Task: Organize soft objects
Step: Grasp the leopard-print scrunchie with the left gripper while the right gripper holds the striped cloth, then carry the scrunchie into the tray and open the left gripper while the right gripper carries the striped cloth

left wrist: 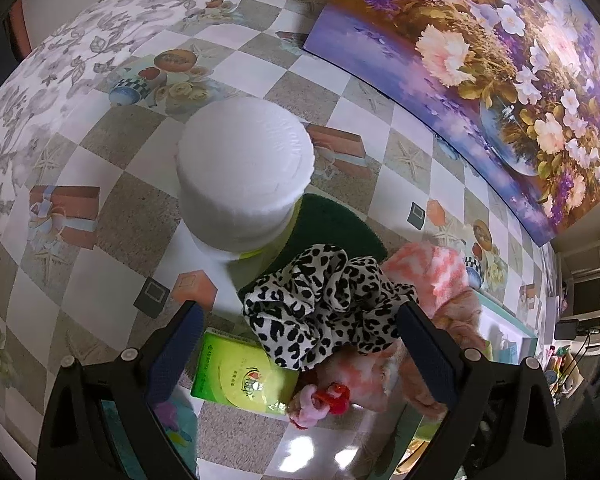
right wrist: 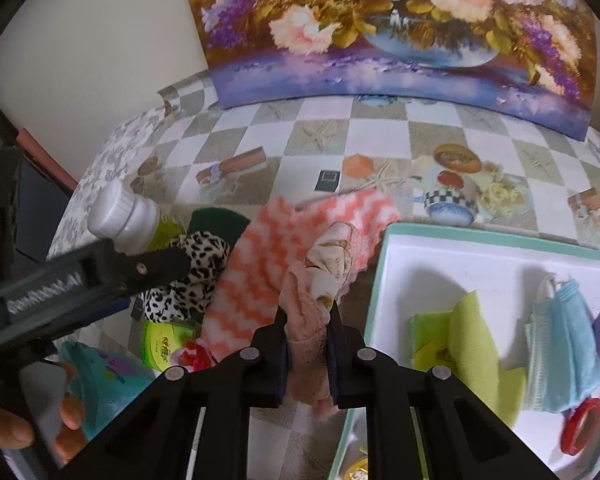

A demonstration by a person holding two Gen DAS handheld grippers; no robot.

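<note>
The soft objects lie heaped on the checked tablecloth (right wrist: 380,128) beside a white open box with a teal rim (right wrist: 384,264): a pink-and-white zigzag fleece cloth (right wrist: 252,280), then a leopard-print scrunchie (left wrist: 324,312). The right gripper (right wrist: 307,316) is clamped on a pale pink frilly fabric piece (right wrist: 320,276). The left gripper (left wrist: 300,320) stands wide apart over the scrunchie.

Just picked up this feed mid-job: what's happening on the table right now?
A person is sorting soft items with two hand-held grippers. The right gripper is shut on a pale pink cloth lying over the pink-and-white towel, beside the white tray that already holds a blue face mask and a green cloth. The left gripper is open above the leopard-print scrunchie, gripping nothing.
</note>
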